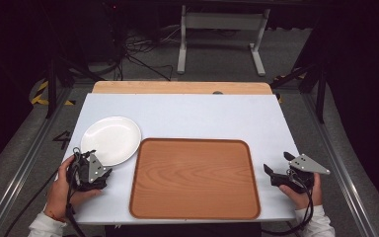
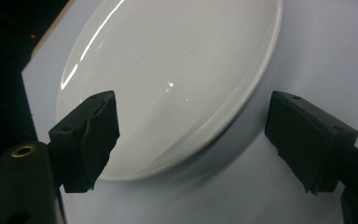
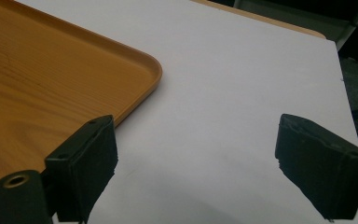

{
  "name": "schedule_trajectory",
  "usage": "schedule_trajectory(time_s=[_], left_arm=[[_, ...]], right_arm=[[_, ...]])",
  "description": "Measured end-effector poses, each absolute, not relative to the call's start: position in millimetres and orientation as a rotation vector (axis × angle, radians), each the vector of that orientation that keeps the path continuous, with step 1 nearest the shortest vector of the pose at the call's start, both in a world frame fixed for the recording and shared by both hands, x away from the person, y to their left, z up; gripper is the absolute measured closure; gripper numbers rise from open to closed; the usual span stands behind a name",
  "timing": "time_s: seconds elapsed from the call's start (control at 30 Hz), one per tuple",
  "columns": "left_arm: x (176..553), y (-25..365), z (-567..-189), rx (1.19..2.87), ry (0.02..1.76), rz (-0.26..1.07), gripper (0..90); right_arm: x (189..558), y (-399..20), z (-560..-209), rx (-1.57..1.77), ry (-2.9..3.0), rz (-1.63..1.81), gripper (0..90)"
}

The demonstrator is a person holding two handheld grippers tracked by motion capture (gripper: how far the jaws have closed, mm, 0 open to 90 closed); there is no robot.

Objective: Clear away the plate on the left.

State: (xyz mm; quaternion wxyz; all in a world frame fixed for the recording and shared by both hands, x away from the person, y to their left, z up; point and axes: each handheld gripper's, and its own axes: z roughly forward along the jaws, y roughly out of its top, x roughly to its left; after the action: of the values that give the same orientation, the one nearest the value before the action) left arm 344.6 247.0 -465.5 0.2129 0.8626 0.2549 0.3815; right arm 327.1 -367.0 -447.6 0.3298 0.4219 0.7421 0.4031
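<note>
My left gripper (image 1: 101, 174) at lower left of the high view, jaws spread wide, empty, my right gripper (image 1: 276, 170) at lower right, likewise agape, wooden tray (image 1: 194, 178) between them at centre, white plate (image 1: 111, 139) beyond my left, touching the tray's corner, on the table (image 1: 202, 113).

Dark room, grey floor (image 1: 286, 54); white frame legs (image 1: 220, 22) beyond table (cables (image 1: 143, 49) strewn nearby).

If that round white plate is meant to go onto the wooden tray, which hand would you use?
Probably the left. The left gripper sits open right at the near edge of the round white plate, which shows between its jaws. The right gripper, also open, is beyond the brown wooden tray, facing bare white tabletop.
</note>
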Motion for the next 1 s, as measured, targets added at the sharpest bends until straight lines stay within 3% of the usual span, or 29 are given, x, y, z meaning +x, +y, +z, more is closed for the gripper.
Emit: schedule_trajectory(time_s=[0.13,0.5,0.57,0.83,1.0], left_arm=[[347,235,-466,2.476,0.623,1.177,28.6],[354,221,-463,2.603,0.475,1.285,29.9],[355,220,-464,2.629,0.441,1.272,36.4],[355,214,-468,2.73,0.319,1.196,76.3],[356,210,-472,2.755,0.261,1.334,82.9]], right_arm=[[328,-368,-449,1.112,1.94,1.057,13.2],[329,-366,-449,1.107,1.955,1.048,13.2],[329,-366,-449,1.105,1.958,1.049,13.1],[329,-365,-450,1.098,1.979,1.045,13.1],[329,-365,-451,1.102,1.978,1.04,13.2]])
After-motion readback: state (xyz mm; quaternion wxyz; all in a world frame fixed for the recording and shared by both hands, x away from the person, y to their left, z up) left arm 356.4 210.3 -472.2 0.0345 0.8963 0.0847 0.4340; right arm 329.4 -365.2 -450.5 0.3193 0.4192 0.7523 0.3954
